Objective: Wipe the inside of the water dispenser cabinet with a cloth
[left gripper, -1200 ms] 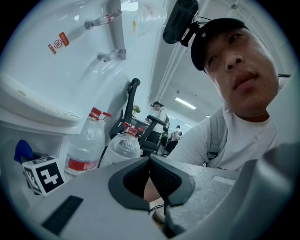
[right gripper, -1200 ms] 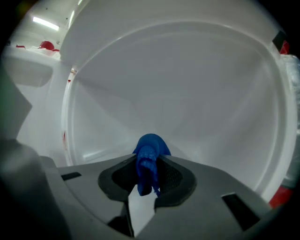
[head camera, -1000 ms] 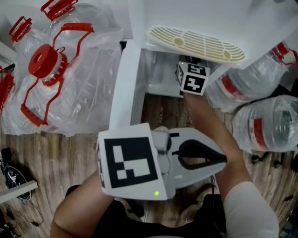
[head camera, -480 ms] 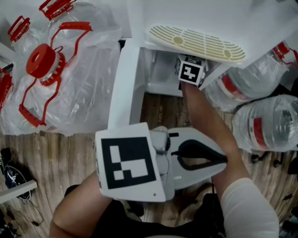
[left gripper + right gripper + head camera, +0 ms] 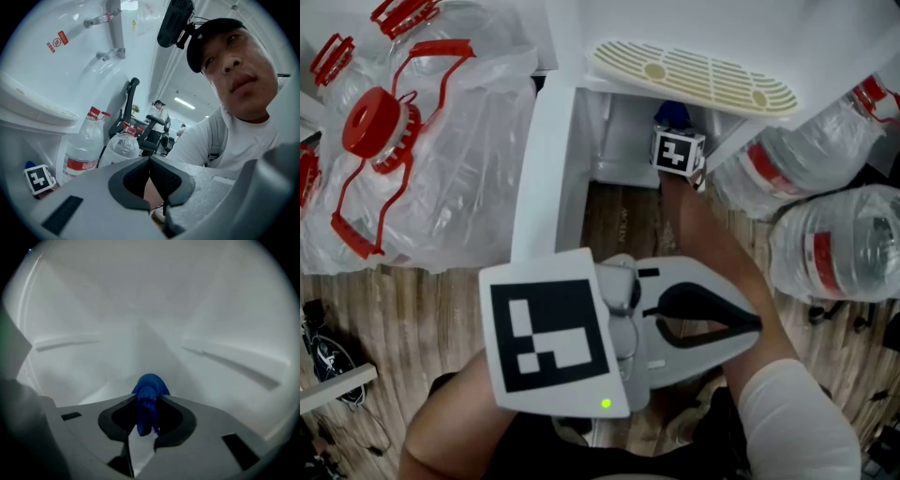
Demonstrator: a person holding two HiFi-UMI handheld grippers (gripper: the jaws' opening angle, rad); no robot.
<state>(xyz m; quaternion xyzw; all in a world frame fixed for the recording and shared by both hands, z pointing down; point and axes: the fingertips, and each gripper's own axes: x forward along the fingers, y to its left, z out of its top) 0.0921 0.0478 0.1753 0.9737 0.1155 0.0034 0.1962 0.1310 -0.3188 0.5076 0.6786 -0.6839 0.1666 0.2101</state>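
The white water dispenser's lower cabinet (image 5: 623, 150) stands open, its door (image 5: 546, 178) swung toward me. My right gripper (image 5: 149, 404) reaches into the cabinet and is shut on a blue cloth (image 5: 149, 392), whose bunched end pokes out past the jaws toward the white inner walls (image 5: 140, 310). In the head view only its marker cube (image 5: 678, 150) and a bit of the blue cloth (image 5: 672, 112) show under the drip tray (image 5: 694, 75). My left gripper (image 5: 757, 324) hangs low in front of me, outside the cabinet. Its jaws (image 5: 150, 164) are shut with nothing between them.
Full water bottles (image 5: 811, 159) lie on the wooden floor right of the dispenser. Empty red-handled jugs in a plastic bag (image 5: 412, 141) are piled at the left. The taps (image 5: 110, 54) sit above the drip tray. People and office chairs are far behind.
The right gripper's cube has shifted a little to the left in the cabinet mouth, and the blue cloth now shows beyond it. The left gripper has barely moved.
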